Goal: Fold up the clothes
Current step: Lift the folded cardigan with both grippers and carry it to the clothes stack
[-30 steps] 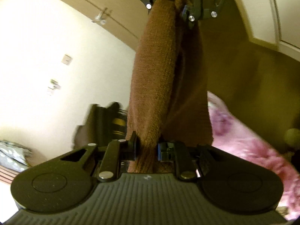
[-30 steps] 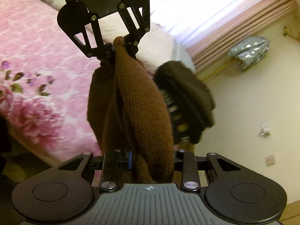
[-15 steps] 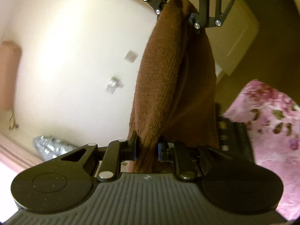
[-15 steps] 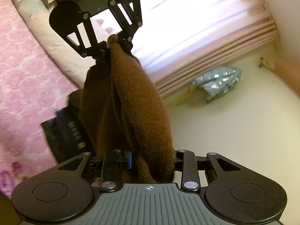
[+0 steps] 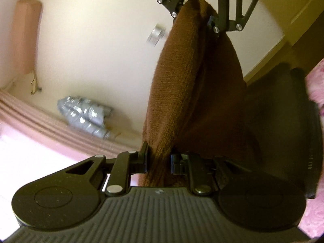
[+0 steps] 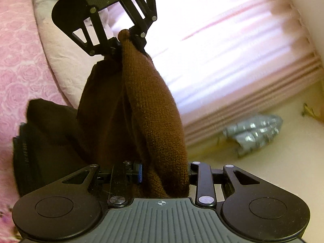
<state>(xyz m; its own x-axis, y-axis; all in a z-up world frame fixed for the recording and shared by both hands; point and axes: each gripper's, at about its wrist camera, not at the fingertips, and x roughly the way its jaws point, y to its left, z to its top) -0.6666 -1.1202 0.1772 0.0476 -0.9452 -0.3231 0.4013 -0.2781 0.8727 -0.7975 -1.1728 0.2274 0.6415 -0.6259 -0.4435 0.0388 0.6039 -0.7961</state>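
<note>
Fingers of left gripper point(image 5: 158, 162) and right gripper point(image 6: 165, 172) clamped on brown knit garment point(image 6: 149, 109), facing each other, raised.

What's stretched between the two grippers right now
A brown knitted garment spans the gap, pinched at one end by the right gripper and at the other by the left gripper; both wrist views show it.

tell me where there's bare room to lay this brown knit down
Bare pink bedspread lies left of the held brown knit, bordered by the pale pillow above and the dark garment pile below. The cream floor is free apart from the silver bag by the curtain.
</note>
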